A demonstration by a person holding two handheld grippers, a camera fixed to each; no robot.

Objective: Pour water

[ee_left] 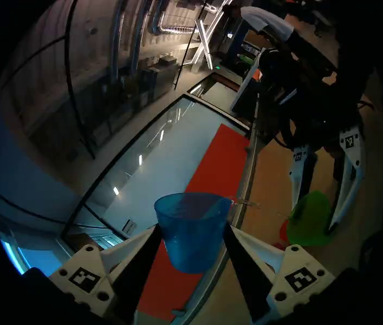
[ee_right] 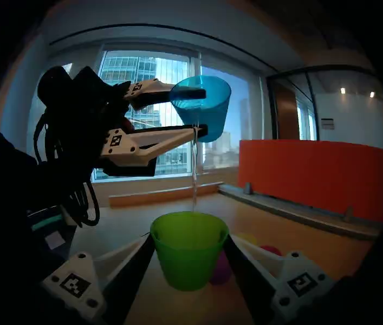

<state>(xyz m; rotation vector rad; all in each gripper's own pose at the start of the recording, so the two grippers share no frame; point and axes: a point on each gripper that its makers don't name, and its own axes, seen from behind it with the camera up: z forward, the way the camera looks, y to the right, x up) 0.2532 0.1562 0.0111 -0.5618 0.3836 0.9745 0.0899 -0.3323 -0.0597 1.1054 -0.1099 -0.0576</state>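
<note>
In the left gripper view, the left gripper [ee_left: 193, 234] is clamped on the blue cup [ee_left: 193, 238], one finger pressed to each side of its wall. Off beyond it, the right gripper [ee_left: 315, 219] has its two fingers closed around the green cup [ee_left: 309, 223]. A thin thread of water [ee_left: 259, 206] runs from the blue cup's rim towards the green one. The wooden table [ee_left: 270, 179] lies under the green cup, and the orange partition [ee_left: 213, 173] stands on the far side of the blue cup from it.

In the right gripper view, the green cup [ee_right: 189, 254] sits upright between the right gripper's [ee_right: 189, 241] own fingers, gripped on both sides with its mouth open to the ceiling. Well above it, the left gripper [ee_right: 203, 112] holds the blue cup [ee_right: 213, 108] tipped over, its long axis leaning away from vertical and its lip pointing down at the green cup. The water [ee_right: 194, 179] falls in a fine straight line from that lip into the back of the green cup's mouth. A few small coloured balls [ee_right: 221, 269] lie on the table just behind the green cup.

To my eye the pour is under way, and everything depends on the blue lip staying directly over the green mouth. The stream lands near the far rim, so any drift that way would likely put water on the wood.
</note>
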